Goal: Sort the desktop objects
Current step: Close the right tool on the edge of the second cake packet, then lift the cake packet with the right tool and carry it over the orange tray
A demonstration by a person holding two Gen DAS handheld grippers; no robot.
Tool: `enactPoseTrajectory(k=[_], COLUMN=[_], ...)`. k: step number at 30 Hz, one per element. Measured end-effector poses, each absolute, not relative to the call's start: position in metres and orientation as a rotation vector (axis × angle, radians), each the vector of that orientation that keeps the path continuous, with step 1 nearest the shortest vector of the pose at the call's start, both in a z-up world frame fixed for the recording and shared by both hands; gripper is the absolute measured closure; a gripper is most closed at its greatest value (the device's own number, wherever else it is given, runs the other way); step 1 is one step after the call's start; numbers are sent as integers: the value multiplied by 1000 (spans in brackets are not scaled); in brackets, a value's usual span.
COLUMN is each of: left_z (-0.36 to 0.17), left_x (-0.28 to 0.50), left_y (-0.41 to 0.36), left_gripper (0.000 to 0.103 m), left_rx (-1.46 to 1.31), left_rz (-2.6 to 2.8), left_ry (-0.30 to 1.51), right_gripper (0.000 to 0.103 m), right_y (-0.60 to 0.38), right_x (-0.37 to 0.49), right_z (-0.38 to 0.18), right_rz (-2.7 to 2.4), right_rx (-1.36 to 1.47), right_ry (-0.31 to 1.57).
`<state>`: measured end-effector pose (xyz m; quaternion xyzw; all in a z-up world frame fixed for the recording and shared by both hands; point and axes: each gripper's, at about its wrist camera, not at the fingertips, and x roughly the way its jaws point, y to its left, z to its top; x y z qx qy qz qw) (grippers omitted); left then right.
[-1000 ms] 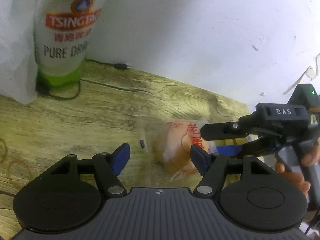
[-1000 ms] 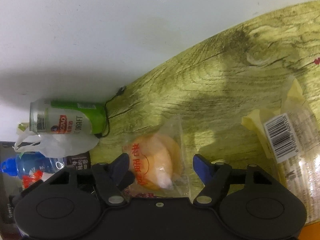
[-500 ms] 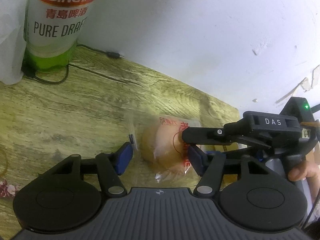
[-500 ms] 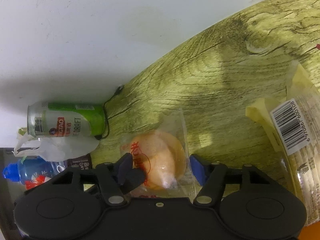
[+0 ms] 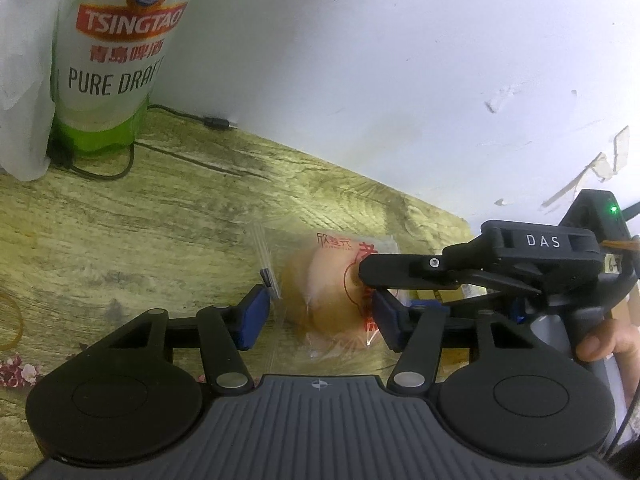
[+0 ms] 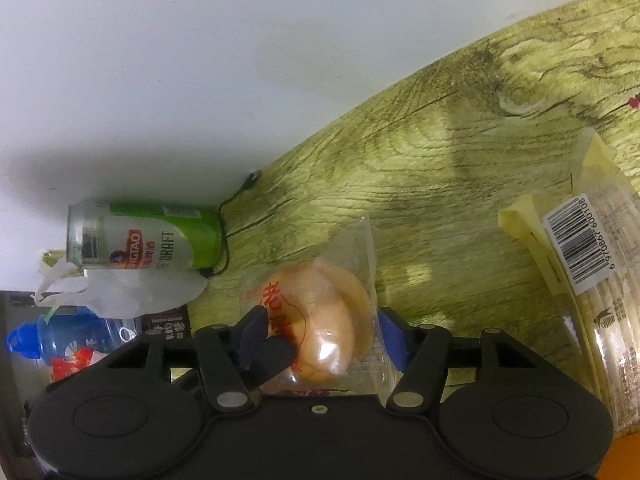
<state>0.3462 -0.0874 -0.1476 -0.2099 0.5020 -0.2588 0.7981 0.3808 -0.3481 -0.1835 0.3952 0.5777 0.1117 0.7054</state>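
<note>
A round orange bun in a clear wrapper (image 5: 320, 292) with red print lies on the wooden table (image 5: 140, 240) near the white wall. My left gripper (image 5: 320, 318) straddles it and its jaws are closing. Its blue pads (image 5: 252, 316) reach the wrapper's edges and do not squeeze the bun. From the right, the right gripper's upper finger (image 5: 400, 266) lies across the bun. In the right wrist view the bun (image 6: 324, 320) sits between the pads of my right gripper (image 6: 324, 334), which press on the wrapper at both sides. The left gripper's black fingertip (image 6: 276, 356) pokes in beside it.
A green-and-white beer can (image 5: 112, 60) stands against the wall at far left, with a white plastic bag (image 5: 20, 80) and a black cable (image 5: 120, 168) around it. A long yellow barcoded packet (image 6: 592, 280) lies right of the bun. A blue bottle (image 6: 72, 340) stands past the can.
Both grippers' jaws have narrowed around the bun. In the left wrist view the right gripper's finger has slid from beside the bun to over it.
</note>
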Motion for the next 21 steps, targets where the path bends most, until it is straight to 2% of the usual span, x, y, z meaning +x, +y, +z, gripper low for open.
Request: enactPoseTrajectory(k=[21], left_z=[-109], left_x=[307], left_y=[-88], left_gripper=[46], left_rx=[-411], left_rz=[-574], left_ry=[1004], right_gripper=[44], right_y=[-349], right_x=[347], right_z=[-141], right_rz=[286], right_rx=[858], right_ry=[1224])
